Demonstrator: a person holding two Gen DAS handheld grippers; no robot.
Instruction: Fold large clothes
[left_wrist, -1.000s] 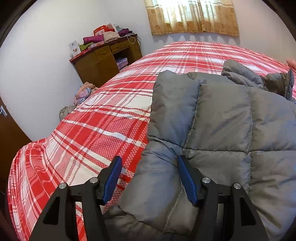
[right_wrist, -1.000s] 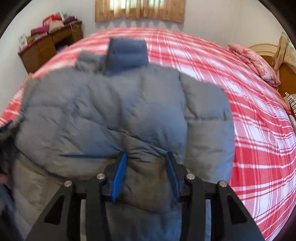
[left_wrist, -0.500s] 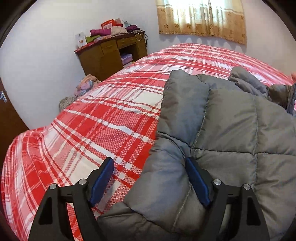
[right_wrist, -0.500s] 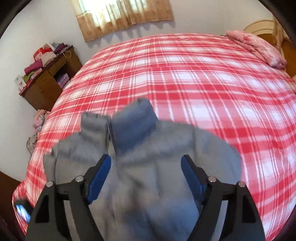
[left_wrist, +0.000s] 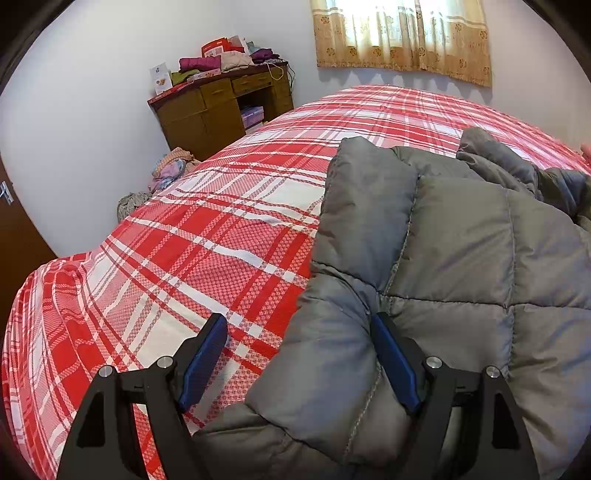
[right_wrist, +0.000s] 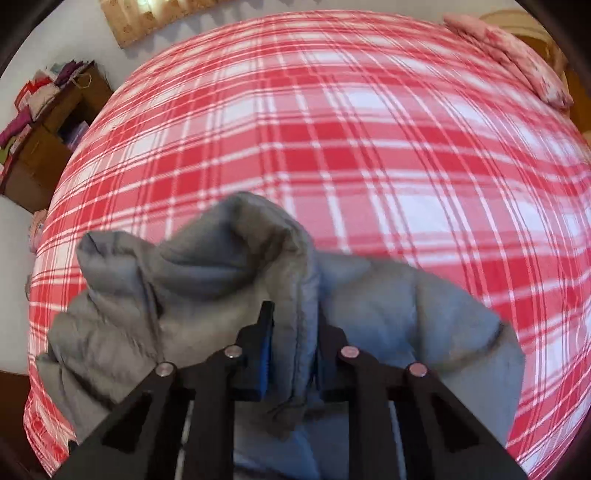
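A grey puffer jacket (left_wrist: 461, 266) lies on a red plaid bed (left_wrist: 192, 258), pinched by the right gripper (right_wrist: 291, 354) while the left gripper (left_wrist: 299, 354) is spread; edges should be aligned before lowering.

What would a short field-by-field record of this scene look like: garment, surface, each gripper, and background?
garment: grey quilted jacket, lying on the bed
surface: bed with red-and-white plaid cover
left gripper: open, jacket edge between its fingers
right gripper: shut on a jacket fold
background: wooden desk piled with clothes, curtain, pink pillow
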